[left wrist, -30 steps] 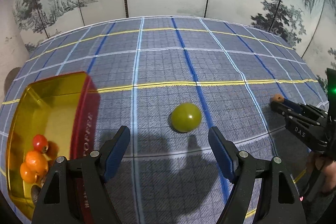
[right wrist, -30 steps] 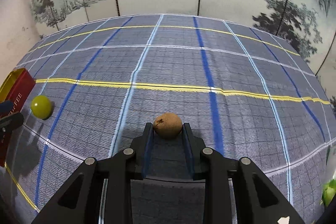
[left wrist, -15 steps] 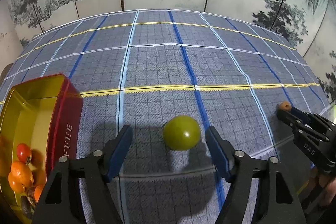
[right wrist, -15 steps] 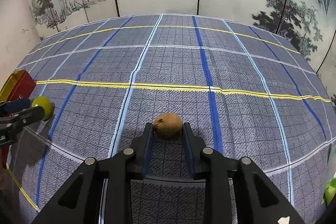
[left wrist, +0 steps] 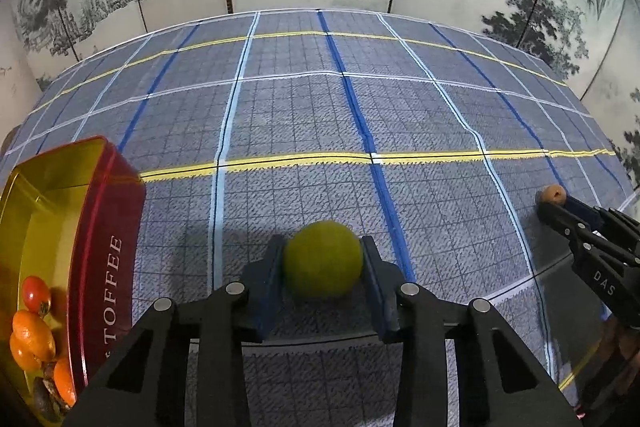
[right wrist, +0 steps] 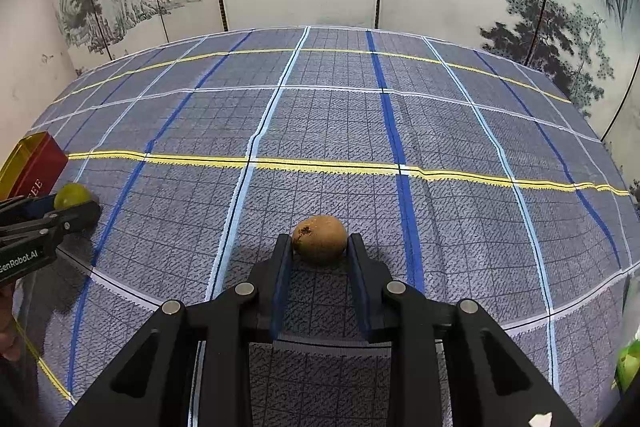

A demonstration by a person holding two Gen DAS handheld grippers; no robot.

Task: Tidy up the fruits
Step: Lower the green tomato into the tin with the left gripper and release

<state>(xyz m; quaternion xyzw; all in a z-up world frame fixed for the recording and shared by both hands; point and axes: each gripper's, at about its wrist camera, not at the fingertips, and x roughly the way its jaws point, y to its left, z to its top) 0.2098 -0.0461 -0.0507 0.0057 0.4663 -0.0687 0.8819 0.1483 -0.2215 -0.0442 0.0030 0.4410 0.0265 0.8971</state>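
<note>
A round green fruit (left wrist: 323,259) rests on the checked tablecloth, and my left gripper (left wrist: 322,246) has its jaws closing on it, both blue pads against its sides. The right wrist view shows the same pair at the far left: the green fruit (right wrist: 72,195) in the left gripper (right wrist: 70,206). My right gripper (right wrist: 319,242) is shut on a small brown fruit (right wrist: 319,238) that sits on the cloth. It also appears at the right of the left wrist view, right gripper (left wrist: 555,206) with the brown fruit (left wrist: 552,194) at its tips.
A red and gold toffee tin (left wrist: 100,227) stands open at the left, holding oranges (left wrist: 30,339) and a red tomato (left wrist: 36,293). Something green (right wrist: 628,363) peeks in at the right edge of the right wrist view. A painted screen backs the table.
My left gripper came forward and down to the green fruit, and its wide jaws closed in on the fruit's sides. The right gripper and brown fruit stayed put.
</note>
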